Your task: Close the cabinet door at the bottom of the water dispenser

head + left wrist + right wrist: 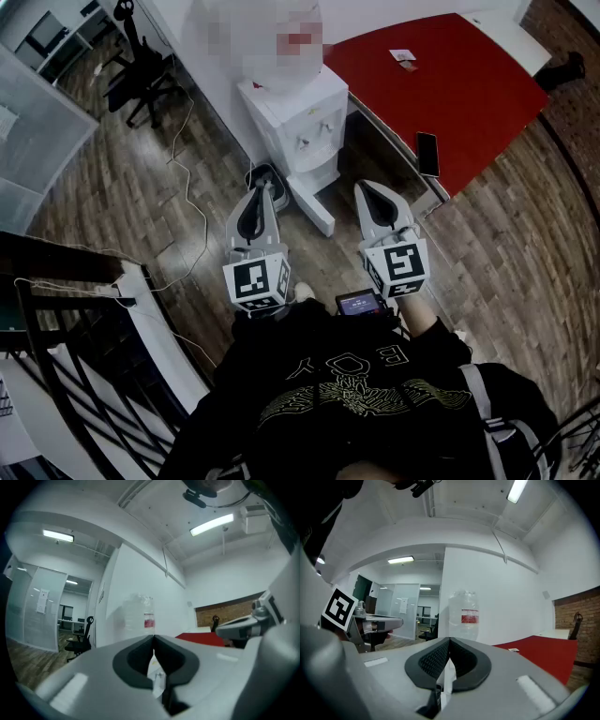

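The white water dispenser [292, 127] stands against the wall, its clear bottle [464, 613] on top. At its foot the white cabinet door [314, 208] stands swung out over the wood floor towards me. My left gripper [263, 190] is held level, just left of the door, with jaws shut and nothing between them. My right gripper [368, 190] is level a little to the right of the door, also shut and empty. In the left gripper view the left gripper [153, 637] points at the bottle [139, 613]. The right gripper [449, 640] shows its pads pressed together.
A red table [450, 84] with a black phone [427, 153] stands right of the dispenser. A black office chair [141, 75] is at the back left, and cables [192, 202] trail over the floor. A black railing [56, 375] runs at my left.
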Action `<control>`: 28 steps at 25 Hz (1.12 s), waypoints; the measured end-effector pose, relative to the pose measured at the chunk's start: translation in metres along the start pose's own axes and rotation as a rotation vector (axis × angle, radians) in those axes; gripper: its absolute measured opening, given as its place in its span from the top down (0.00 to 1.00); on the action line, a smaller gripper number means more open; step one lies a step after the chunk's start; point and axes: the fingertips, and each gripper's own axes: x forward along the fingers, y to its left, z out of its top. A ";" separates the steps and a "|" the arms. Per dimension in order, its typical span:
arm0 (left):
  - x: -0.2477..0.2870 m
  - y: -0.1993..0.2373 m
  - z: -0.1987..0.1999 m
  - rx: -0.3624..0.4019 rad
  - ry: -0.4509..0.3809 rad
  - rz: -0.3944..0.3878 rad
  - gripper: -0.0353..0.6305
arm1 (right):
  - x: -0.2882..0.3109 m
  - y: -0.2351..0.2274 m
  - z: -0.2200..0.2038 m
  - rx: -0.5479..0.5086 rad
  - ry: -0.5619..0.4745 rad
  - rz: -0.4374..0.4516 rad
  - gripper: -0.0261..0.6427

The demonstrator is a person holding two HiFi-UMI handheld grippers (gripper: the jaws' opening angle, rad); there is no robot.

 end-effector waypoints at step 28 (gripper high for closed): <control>0.192 0.033 -0.037 -0.021 0.040 -0.167 0.94 | 0.176 -0.055 0.001 -0.090 -0.026 -0.063 0.96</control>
